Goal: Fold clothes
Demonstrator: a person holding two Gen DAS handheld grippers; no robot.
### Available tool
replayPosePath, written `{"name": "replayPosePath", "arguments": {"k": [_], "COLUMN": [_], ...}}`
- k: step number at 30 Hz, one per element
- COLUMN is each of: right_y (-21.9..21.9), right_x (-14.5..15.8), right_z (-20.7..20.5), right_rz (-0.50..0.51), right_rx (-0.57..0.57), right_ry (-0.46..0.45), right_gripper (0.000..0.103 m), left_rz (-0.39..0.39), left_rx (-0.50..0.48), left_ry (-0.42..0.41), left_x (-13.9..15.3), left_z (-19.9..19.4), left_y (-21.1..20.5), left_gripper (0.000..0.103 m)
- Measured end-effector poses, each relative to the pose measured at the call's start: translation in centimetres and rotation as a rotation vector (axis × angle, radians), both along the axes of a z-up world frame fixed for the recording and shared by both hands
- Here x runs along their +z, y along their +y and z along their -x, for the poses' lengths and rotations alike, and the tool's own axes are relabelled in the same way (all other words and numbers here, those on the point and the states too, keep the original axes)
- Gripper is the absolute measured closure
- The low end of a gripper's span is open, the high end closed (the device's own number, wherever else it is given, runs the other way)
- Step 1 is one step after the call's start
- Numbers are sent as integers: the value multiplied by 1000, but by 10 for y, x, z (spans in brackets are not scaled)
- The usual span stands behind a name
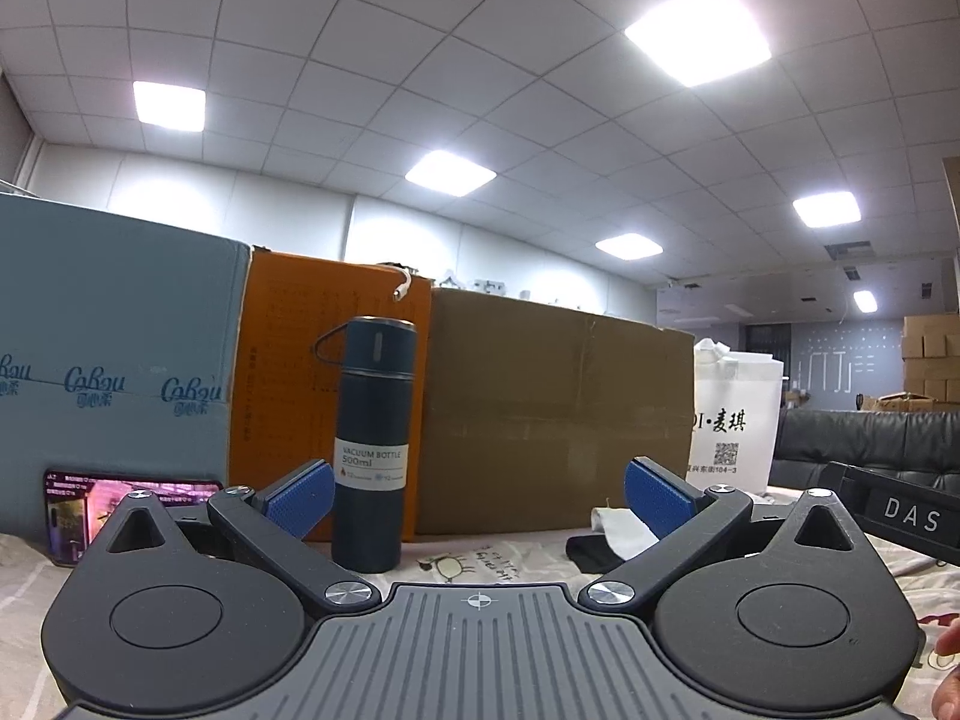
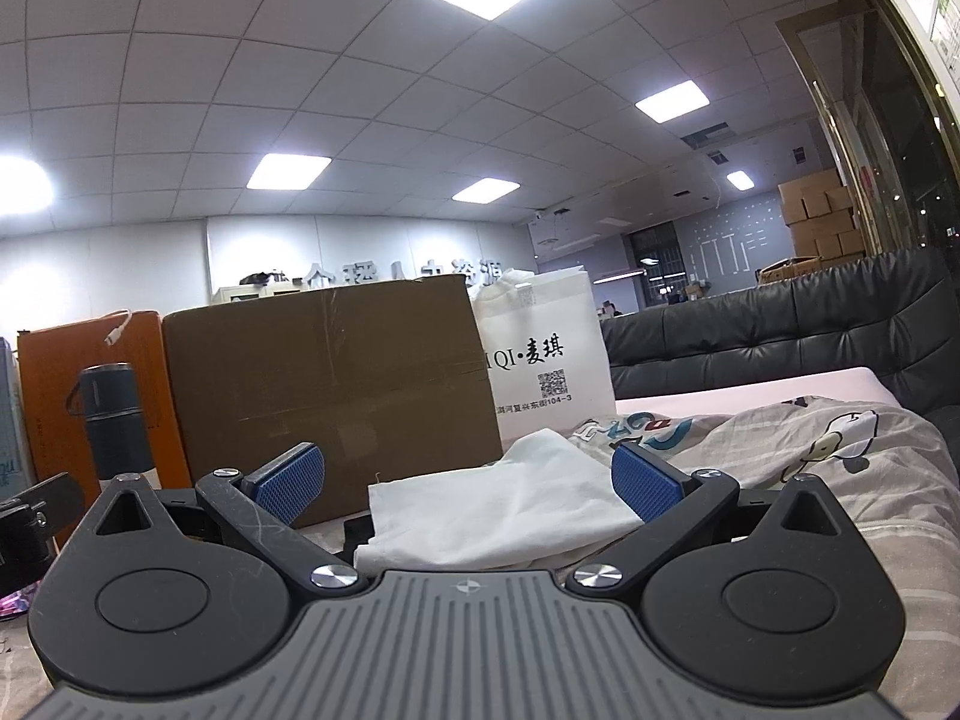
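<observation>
A white cloth [image 2: 504, 504] lies crumpled on the patterned bedsheet [image 2: 780, 450], on top of a black garment [image 2: 360, 531]. My right gripper [image 2: 468, 483] stands open just before it, its blue pads [image 2: 288, 480] wide apart with nothing between them. In the left wrist view the same white cloth [image 1: 621, 531] and the black garment [image 1: 588, 552] lie low at the right, near the right pad. My left gripper [image 1: 480, 495] is open and empty, with its left pad [image 1: 300, 498] close beside a dark vacuum bottle [image 1: 372, 444].
A brown cardboard box [image 1: 552, 408], an orange box [image 1: 282, 372] and a blue-grey carton [image 1: 114, 360] form a wall behind. A phone [image 1: 120, 504] leans at the left. A white bag [image 2: 546, 354] and a black sofa [image 2: 780, 330] stand at the right. A hand [image 1: 948, 678] shows at the lower right.
</observation>
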State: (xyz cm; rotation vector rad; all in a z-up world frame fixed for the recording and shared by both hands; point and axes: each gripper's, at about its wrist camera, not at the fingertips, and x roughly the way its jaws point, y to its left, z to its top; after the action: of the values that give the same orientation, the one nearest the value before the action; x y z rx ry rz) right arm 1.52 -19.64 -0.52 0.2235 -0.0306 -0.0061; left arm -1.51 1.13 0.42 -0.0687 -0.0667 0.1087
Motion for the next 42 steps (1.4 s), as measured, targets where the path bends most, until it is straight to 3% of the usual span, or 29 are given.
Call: {"name": "replayPosePath", "arguments": {"k": [15,31,42], "right_y": [-4,-16,-13], "right_x": [0,7,15], "right_z": [4,37,84], "right_rz": [-47,-131,-153], "right_rx": [48,102,175], "right_ry": [-50,-156,-76], "right_gripper": [0,0,0], "left_rz": [-3,-92,-55], "left_rx": [-12,-21,23], "left_ry": [5,-4,-19], "left_x": [0,18,32], "left_z": [3,37,90], "left_y": [-1,-27,-28], "left_gripper": [0,0,0]}}
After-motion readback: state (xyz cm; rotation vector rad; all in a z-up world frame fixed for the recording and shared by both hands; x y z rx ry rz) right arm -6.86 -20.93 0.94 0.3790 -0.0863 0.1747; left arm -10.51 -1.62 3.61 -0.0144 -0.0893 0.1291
